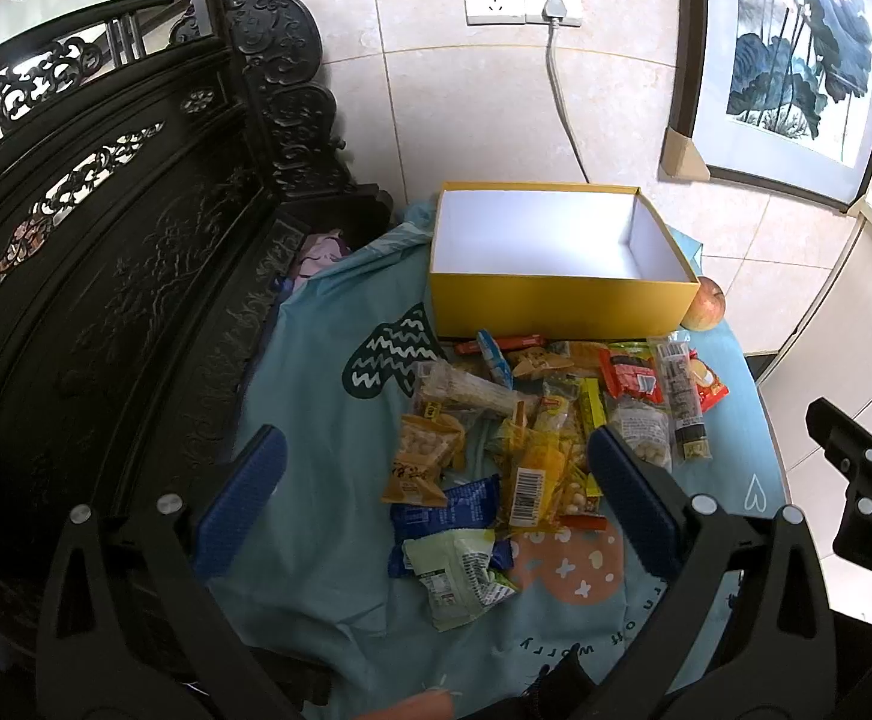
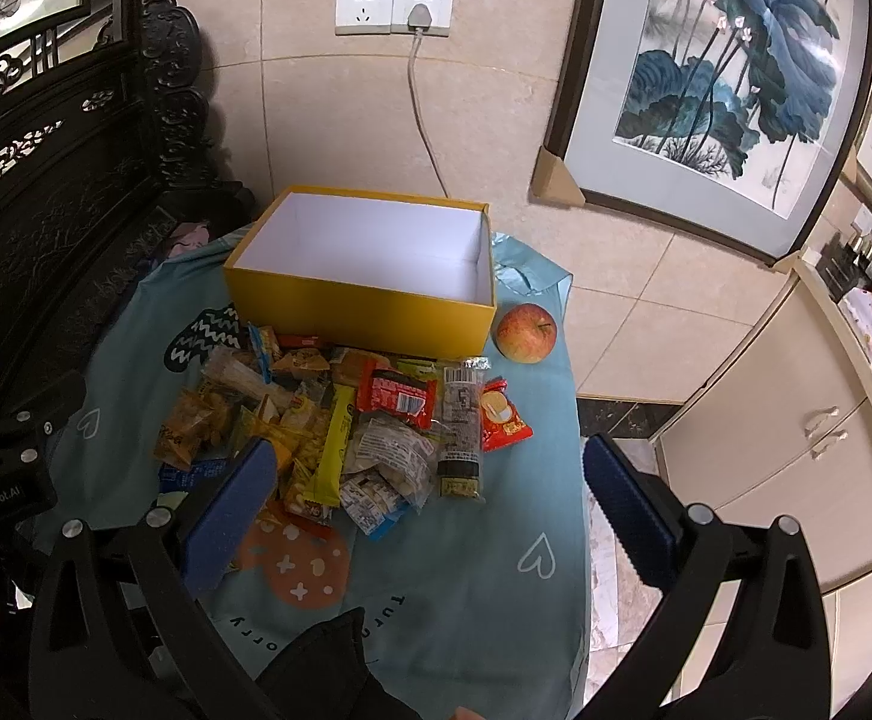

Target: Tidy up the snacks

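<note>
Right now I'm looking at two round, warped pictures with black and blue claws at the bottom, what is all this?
Those claws are two hand-held grasping devices; a person carries one in each hand. Each has a wide-angle camera looking along its fingers, hence the warping. One picture comes from the left tool, the other from the right tool. Both stand open and hold nothing. Below them is a table under a blue cloth with a pile of snack packets. Behind the pile sits an empty yellow box, white inside, and an apple lies beside the box.
</note>
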A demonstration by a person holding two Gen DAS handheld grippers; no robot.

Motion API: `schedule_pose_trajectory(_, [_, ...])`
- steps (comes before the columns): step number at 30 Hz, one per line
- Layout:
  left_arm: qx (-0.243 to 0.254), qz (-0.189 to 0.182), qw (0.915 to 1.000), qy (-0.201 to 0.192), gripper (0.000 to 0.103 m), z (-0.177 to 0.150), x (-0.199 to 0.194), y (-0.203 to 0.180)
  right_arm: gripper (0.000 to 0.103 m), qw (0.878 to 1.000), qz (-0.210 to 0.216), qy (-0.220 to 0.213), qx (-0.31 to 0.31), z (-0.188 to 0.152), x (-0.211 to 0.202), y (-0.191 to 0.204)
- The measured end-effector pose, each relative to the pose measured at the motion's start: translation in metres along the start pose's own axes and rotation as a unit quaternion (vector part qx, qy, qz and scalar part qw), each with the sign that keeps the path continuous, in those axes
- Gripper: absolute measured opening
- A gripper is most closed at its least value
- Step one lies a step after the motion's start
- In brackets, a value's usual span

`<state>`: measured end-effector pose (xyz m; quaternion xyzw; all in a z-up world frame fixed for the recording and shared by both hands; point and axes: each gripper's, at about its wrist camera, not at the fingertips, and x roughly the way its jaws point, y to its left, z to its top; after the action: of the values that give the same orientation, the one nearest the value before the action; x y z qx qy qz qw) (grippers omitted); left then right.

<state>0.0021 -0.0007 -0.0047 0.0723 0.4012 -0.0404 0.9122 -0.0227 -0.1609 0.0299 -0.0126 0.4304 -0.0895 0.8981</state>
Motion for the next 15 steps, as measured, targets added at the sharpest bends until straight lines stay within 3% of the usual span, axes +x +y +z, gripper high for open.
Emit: schedule_pose_trajectory(15, [0.0, 0.0, 1.0, 0.001, 0.101, -0.0016, 0.0005, -0.0011, 0.102, 1.0, 0.0, 0.001, -0.002, -0.0017, 0.0016, 0.0016])
